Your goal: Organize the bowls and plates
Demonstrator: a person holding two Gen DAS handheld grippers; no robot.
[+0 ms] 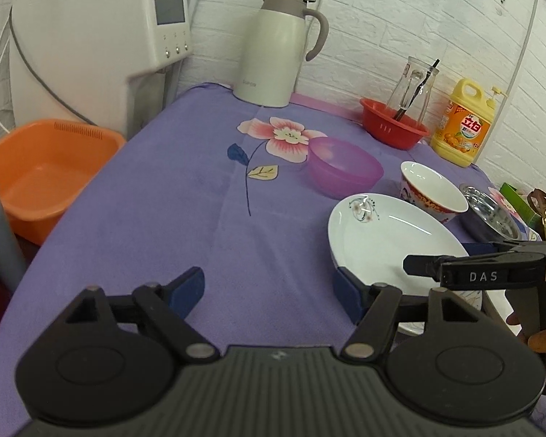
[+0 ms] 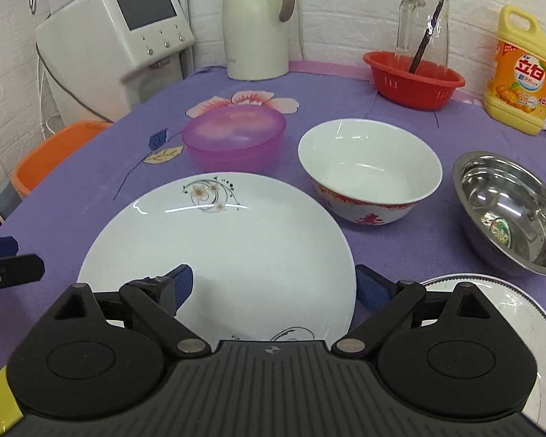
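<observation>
Checking the left wrist view, we found the left gripper (image 1: 269, 291) half open, empty, the white plate (image 1: 389, 236) off to its right. In the right wrist view, the right gripper (image 2: 275, 286) gaped empty over that plate (image 2: 218, 251), plainly nearer.

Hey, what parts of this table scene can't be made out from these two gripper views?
- Second plate with a grey beaded rim: right wrist view, mostly hidden by the right gripper.
- Near edge of the white floral plate: same view, covered by the gripper body.
- Stainless steel bowl: left wrist view, partly hidden behind the red-patterned white bowl.
</observation>
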